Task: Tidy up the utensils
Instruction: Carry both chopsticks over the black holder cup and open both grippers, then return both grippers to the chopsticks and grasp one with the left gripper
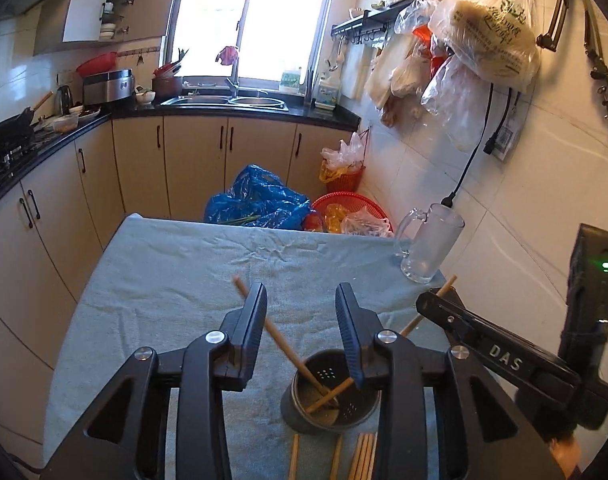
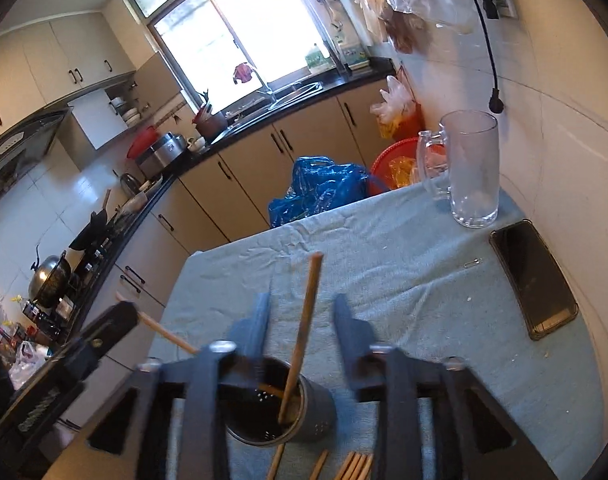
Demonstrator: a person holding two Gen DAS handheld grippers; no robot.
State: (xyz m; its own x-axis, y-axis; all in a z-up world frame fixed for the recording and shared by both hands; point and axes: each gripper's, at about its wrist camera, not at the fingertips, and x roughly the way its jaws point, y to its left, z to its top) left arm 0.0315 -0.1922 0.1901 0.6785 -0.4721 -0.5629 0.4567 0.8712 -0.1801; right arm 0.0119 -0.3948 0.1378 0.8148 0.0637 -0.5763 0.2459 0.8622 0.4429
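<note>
The left tongs (image 1: 301, 308) point forward and down toward the near part of the surface, their two fingers spread apart with nothing clamped between them. The right tongs (image 2: 302, 312) sit just to the right, also angled down, fingers likewise parted, gripping nothing, and slightly motion-blurred.

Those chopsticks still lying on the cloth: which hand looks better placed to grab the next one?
Probably the right gripper. The loose chopsticks lie nearly straight below its open, empty jaws, in front of the holder. The left gripper, also open and empty, sits further left.
</note>
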